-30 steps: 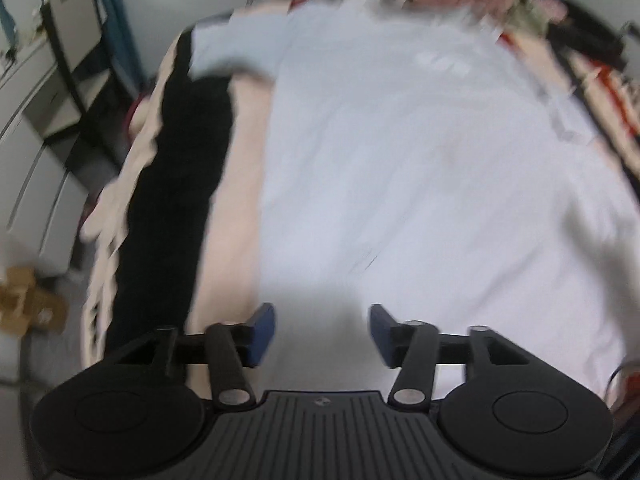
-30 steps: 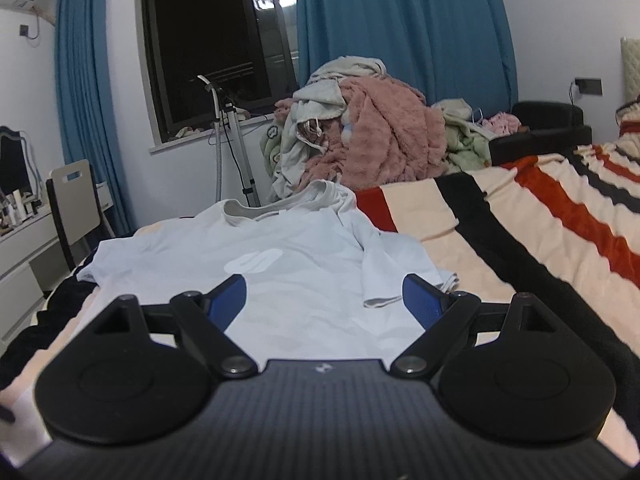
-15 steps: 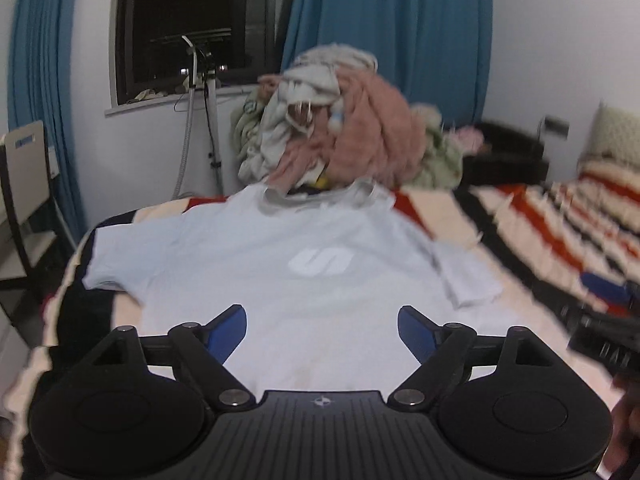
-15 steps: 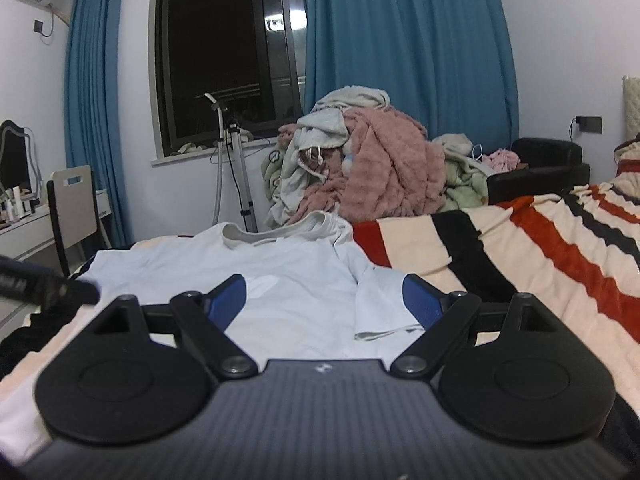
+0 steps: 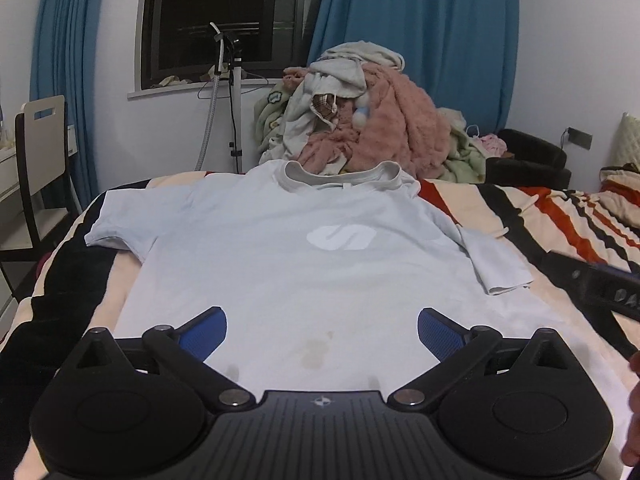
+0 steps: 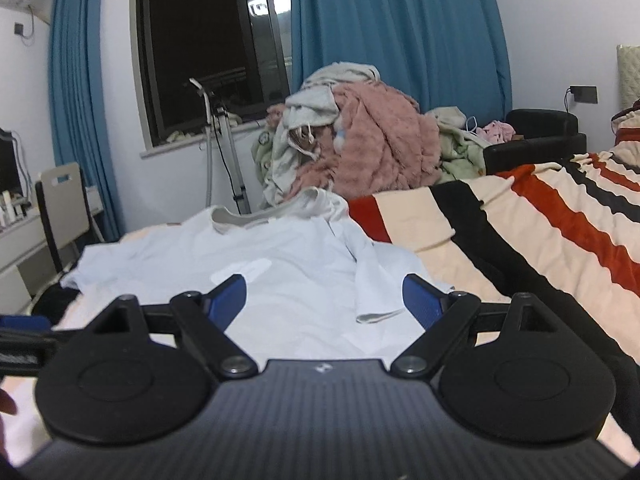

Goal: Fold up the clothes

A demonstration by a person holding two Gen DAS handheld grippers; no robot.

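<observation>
A pale blue T-shirt (image 5: 288, 264) with a white logo lies flat, front up, on the striped bed, collar at the far end. It also shows in the right wrist view (image 6: 296, 280). My left gripper (image 5: 322, 330) is open and empty, hovering over the shirt's lower hem. My right gripper (image 6: 324, 298) is open and empty, low over the shirt's right side, near its folded-in right sleeve (image 6: 372, 280). The right gripper's body shows at the right edge of the left wrist view (image 5: 600, 284).
A striped blanket (image 6: 540, 232) in red, black and cream covers the bed. A tall pile of clothes (image 5: 360, 120) stands beyond the collar. A chair (image 5: 36, 160) and desk stand at the left; a black armchair (image 6: 540, 128) at the back right.
The left gripper has swung up from looking down at the shirt to looking level along it, and its jaws have opened wider. The right gripper has edged forward and lower.
</observation>
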